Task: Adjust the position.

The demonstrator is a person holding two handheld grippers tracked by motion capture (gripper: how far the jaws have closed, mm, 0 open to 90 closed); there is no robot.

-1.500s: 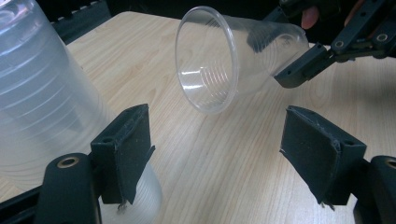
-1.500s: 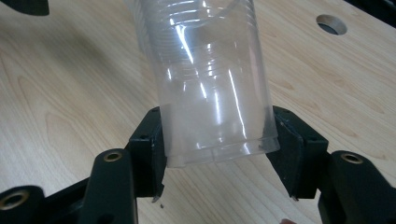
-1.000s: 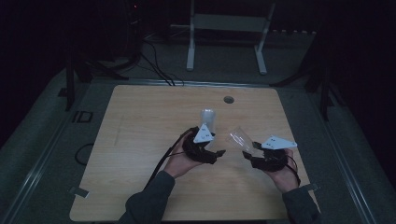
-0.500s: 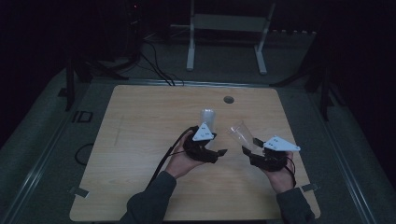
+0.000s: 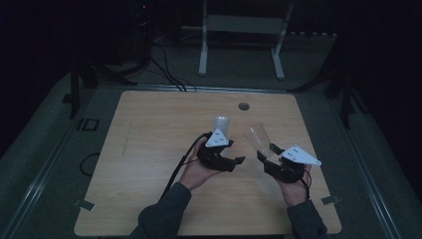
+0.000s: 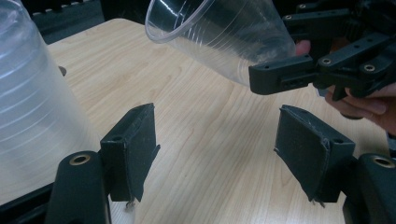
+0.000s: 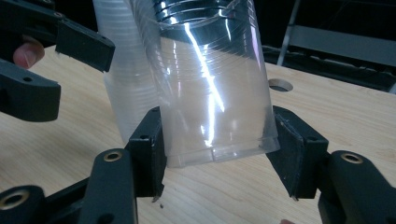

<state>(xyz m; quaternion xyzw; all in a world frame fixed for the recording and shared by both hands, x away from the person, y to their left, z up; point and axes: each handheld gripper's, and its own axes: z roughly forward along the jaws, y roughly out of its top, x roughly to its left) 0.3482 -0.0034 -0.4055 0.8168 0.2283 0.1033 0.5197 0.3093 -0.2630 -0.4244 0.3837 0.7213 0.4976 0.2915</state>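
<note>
Dim room around us, we work over the wooden table [image 5: 149, 149]. Our left gripper [image 6: 217, 158] stands open and empty beside the cup stack [image 6: 32, 102]. Our right gripper [image 7: 217, 149] clamps a clear cup [image 7: 210, 79] near its base, tilted toward the stack; we should line up the rims before nesting.

Dim room from above, far brighter through my two gripper cameras

From the high view the wooden table [image 5: 149, 149] is the only lit patch, the floor and walls around it sinking to black and fine detail going soft and grainy; in my right gripper view a white streak of glare runs down the clear cup [image 7: 210, 93], and in my left gripper view the near cup stack [image 6: 32, 107] is washed-out and blurred, while my jaws stay sharp
</note>
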